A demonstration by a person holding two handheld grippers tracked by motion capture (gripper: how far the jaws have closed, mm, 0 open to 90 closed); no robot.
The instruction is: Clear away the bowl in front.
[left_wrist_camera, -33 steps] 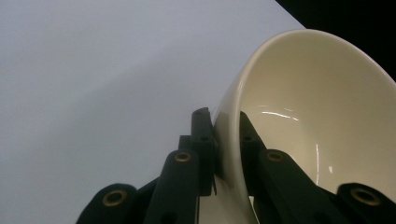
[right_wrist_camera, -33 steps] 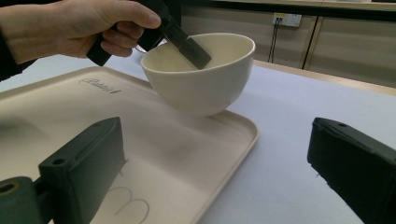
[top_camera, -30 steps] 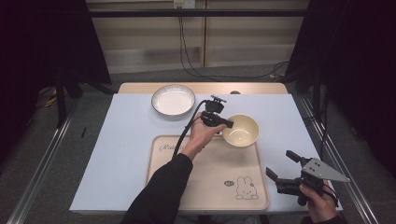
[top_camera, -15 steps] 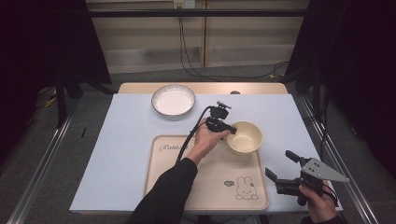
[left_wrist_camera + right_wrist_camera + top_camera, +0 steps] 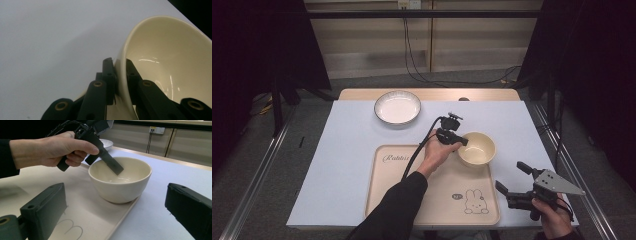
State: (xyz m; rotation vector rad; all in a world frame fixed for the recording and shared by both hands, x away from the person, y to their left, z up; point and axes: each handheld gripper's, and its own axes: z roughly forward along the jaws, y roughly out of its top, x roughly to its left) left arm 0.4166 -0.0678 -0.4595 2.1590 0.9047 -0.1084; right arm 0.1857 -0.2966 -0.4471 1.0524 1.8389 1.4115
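Note:
A cream bowl (image 5: pixel 477 148) sits on the far right corner of the beige rabbit tray (image 5: pixel 432 200), close to the tray's edge. My left gripper (image 5: pixel 460 141) is shut on the bowl's near-left rim. In the left gripper view the two fingers (image 5: pixel 108 72) pinch the rim of the bowl (image 5: pixel 165 55), one inside and one outside. My right gripper (image 5: pixel 511 175) is held open above the table's front right, beside the tray. In the right gripper view it (image 5: pixel 115 191) faces the bowl (image 5: pixel 120 187) and the left gripper (image 5: pixel 116 170) from a short distance, holding nothing.
A white plate (image 5: pixel 397 107) lies at the back of the pale blue table cover (image 5: pixel 337 165), seen also as the plate (image 5: pixel 106 143) behind the hand. Metal rails run along both sides of the table. Cables hang on the far wall.
The left gripper has carried the bowl a little nearer and to the right, down onto the tray's corner. The right gripper has stayed in place, open.

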